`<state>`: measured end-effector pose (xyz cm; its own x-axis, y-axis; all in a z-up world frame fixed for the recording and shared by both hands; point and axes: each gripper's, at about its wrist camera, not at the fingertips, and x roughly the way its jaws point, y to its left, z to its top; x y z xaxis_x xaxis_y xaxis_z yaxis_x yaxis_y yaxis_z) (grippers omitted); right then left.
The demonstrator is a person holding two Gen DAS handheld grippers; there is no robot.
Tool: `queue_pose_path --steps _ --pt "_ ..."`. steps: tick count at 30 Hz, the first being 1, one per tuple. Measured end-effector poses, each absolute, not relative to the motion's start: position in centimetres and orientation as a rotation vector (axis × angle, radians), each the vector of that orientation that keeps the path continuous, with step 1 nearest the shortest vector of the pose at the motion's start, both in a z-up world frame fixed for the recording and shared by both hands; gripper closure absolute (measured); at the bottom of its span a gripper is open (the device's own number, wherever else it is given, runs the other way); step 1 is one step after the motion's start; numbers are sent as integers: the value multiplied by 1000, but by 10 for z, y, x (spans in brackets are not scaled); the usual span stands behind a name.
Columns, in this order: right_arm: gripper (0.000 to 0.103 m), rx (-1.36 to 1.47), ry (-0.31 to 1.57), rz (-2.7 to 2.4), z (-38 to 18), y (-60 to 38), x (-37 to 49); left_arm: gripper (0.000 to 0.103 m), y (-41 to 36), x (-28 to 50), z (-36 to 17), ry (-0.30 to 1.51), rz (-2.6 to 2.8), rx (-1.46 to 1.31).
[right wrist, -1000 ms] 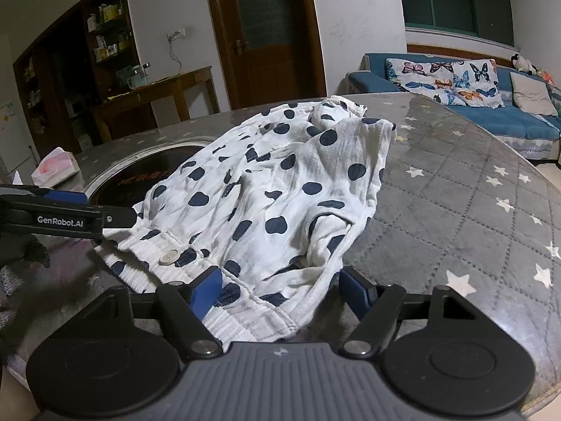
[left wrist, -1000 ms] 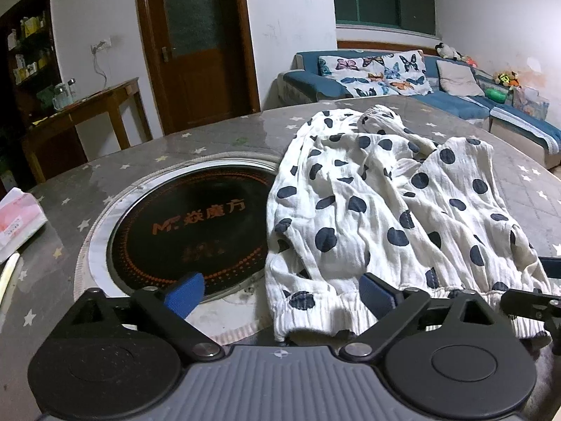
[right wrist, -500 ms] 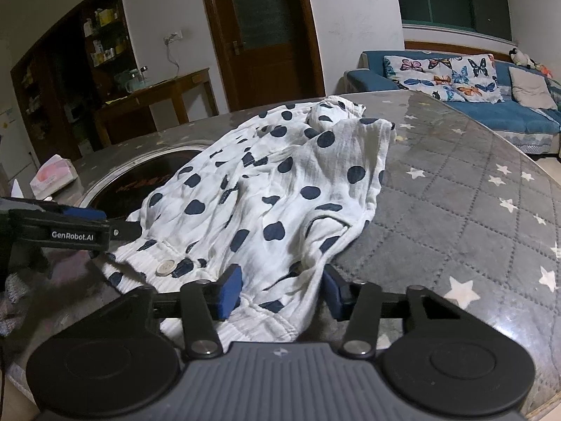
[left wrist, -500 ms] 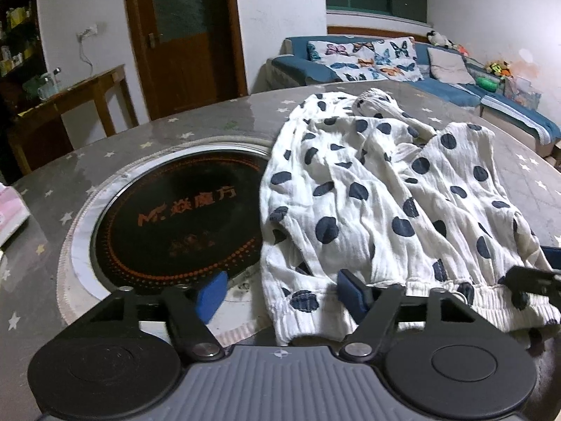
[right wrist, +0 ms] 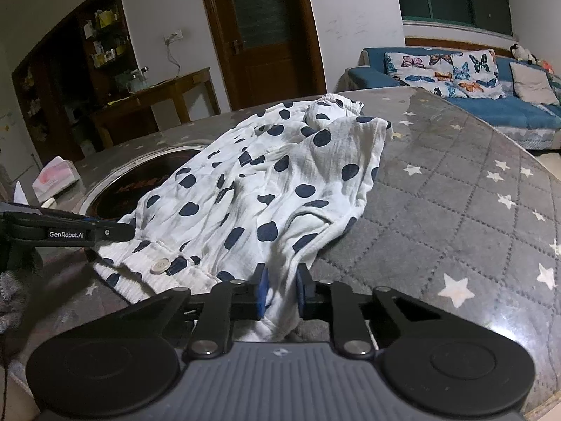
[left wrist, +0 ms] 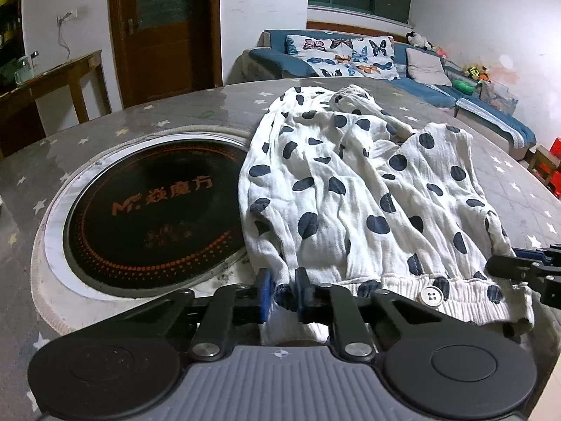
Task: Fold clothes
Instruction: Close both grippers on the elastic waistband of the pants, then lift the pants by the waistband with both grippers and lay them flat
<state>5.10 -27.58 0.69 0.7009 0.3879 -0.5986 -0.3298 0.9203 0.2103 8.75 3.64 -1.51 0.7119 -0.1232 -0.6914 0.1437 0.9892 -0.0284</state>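
Both jaws, wide a second ago, are closing: left hand-held gripper and right hand-held gripper each pinching the white, navy-dotted crinkled cotton garment's waistband, ready for folding.

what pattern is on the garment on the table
White fabric with dark navy polka dots of uneven size; the garment shows best in the left wrist view.

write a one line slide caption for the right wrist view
Right gripper closing on the near hem of a white, navy-dotted cotton garment spread on a grey star-print table cover.

A home living room — blue sofa, wooden door, dining table.
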Motion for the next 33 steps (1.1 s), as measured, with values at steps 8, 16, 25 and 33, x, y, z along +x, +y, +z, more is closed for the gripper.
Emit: queue_pose_path --steps 8,16,25,33 --pt "96 79 692 410 9 -281 49 93 41 74 -12 775 -149 9" --pt "96 27 729 481 15 -288 24 93 48 33 -8 805 -171 1" --pt "85 -6 749 533 39 -308 18 87 62 13 2 843 -230 -26" --pt "84 -31 669 455 66 -322 82 68 53 40 31 759 -221 34"
